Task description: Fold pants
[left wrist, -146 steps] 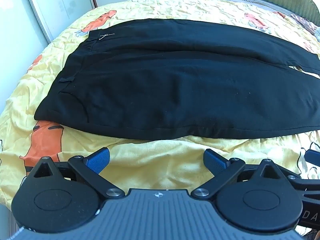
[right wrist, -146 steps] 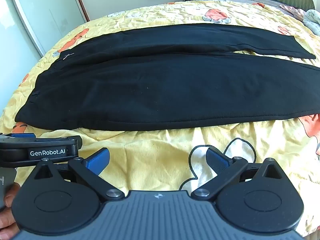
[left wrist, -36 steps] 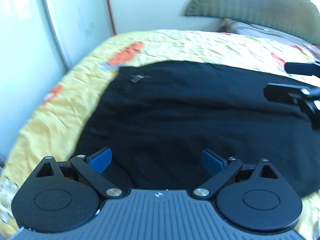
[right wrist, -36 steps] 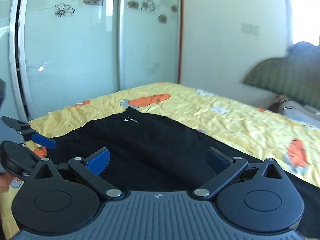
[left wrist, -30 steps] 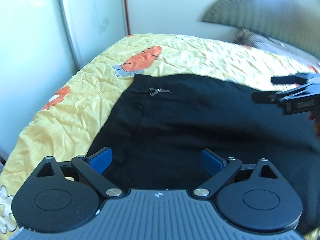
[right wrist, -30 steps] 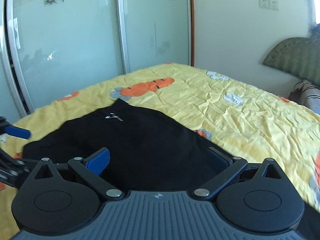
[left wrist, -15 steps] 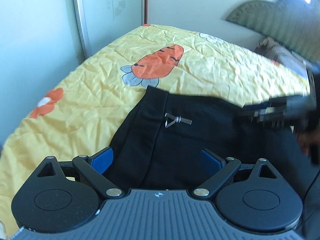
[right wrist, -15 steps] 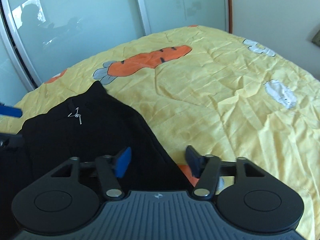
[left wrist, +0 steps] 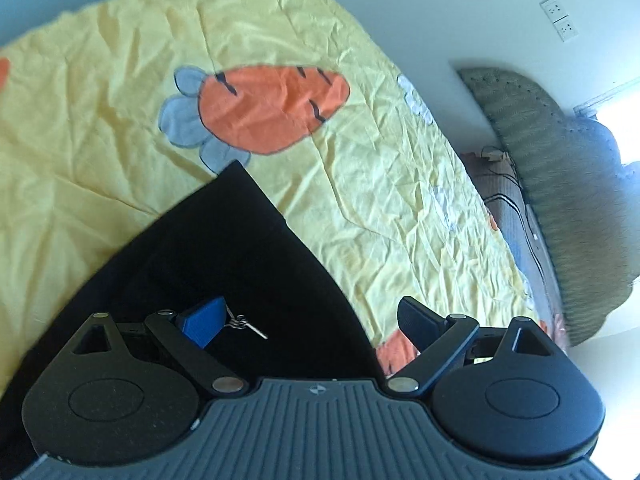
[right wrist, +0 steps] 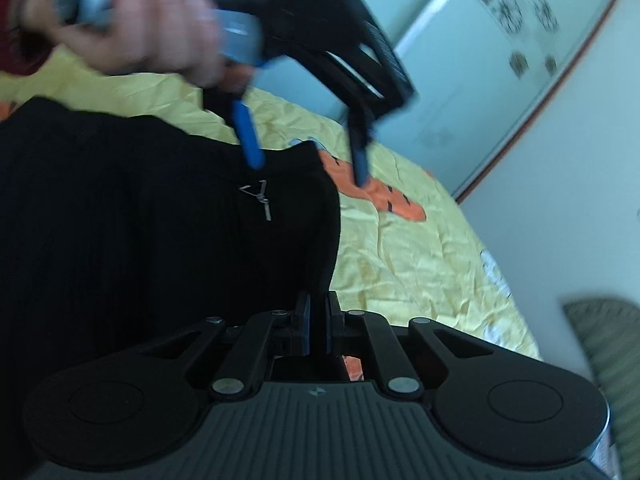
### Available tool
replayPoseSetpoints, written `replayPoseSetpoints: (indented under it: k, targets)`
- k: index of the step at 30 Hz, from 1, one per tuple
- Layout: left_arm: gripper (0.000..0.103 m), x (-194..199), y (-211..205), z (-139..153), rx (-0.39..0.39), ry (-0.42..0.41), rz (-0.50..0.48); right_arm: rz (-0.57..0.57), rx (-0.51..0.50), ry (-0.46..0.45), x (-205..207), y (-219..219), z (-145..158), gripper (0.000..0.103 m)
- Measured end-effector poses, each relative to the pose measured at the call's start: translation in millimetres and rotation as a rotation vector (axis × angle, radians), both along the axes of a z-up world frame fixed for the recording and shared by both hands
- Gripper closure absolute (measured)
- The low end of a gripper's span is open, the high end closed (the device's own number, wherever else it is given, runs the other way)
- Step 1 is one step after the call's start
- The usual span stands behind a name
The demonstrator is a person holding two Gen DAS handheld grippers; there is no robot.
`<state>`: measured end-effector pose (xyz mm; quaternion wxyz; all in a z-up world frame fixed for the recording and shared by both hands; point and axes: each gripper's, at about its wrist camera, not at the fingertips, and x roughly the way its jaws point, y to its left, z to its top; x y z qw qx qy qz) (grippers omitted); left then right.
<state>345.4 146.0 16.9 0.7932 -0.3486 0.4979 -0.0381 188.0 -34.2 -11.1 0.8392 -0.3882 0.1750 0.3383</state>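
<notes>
Pants lay unfolded on the bed — right hand-held gripper had just clamped their edge, left hand-held gripper gaped wide.

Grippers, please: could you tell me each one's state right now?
Left gripper: open, empty, over the pants.
Right gripper: just closed, fingers pinching the pants' edge.

A yellow carrot-print bedsheet meets a green headboard, beside what look like mirrored wardrobe doors.
</notes>
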Motion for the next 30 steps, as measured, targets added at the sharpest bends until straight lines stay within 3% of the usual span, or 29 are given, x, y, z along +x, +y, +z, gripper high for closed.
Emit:
replayPoseSetpoints:
  k: [2, 5, 7, 8, 9, 10, 16, 23, 26, 29, 30]
  targets:
    - [0.013, 6, 2, -6, -0.051, 0.029, 0.001, 0.015, -0.021, -0.034, -9, 3, -2, 0.096]
    - [0.035, 7, 1, -11, -0.077, 0.046, -0.020, 0.023, -0.025, -0.051, -12, 3, -5, 0.096]
    - [0.066, 7, -3, -13, -0.057, 0.068, -0.043, 0.021, -0.015, -0.056, -12, 2, -5, 0.096]
    - [0.074, 6, -3, -15, -0.051, 0.080, -0.047, 0.018, -0.007, -0.061, -12, 1, -4, 0.096]
    - [0.092, 4, -3, -17, -0.056, 0.086, -0.046, 0.015, 0.002, -0.062, -12, 0, -3, 0.096]
    - [0.095, 0, -4, -17, -0.054, 0.075, -0.041, 0.011, 0.011, -0.058, -12, -1, -2, 0.096]
    - [0.096, -38, -15, 6, 0.075, -0.069, -0.074, -0.051, 0.019, -0.073, -4, -8, -1, 0.093]
    - [0.096, -74, -15, 13, 0.070, -0.125, -0.101, -0.222, -0.019, -0.043, 12, -53, -5, 0.088]
    - [0.096, -88, -15, 14, 0.069, -0.141, -0.116, -0.313, -0.037, -0.005, 26, -83, -8, 0.067]
    - [0.096, -102, -12, 12, 0.054, -0.146, -0.122, -0.344, 0.003, 0.064, 32, -109, -6, 0.070]
    - [0.097, -107, -10, 11, 0.048, -0.148, -0.122, -0.356, 0.016, 0.083, 32, -116, -4, 0.086]
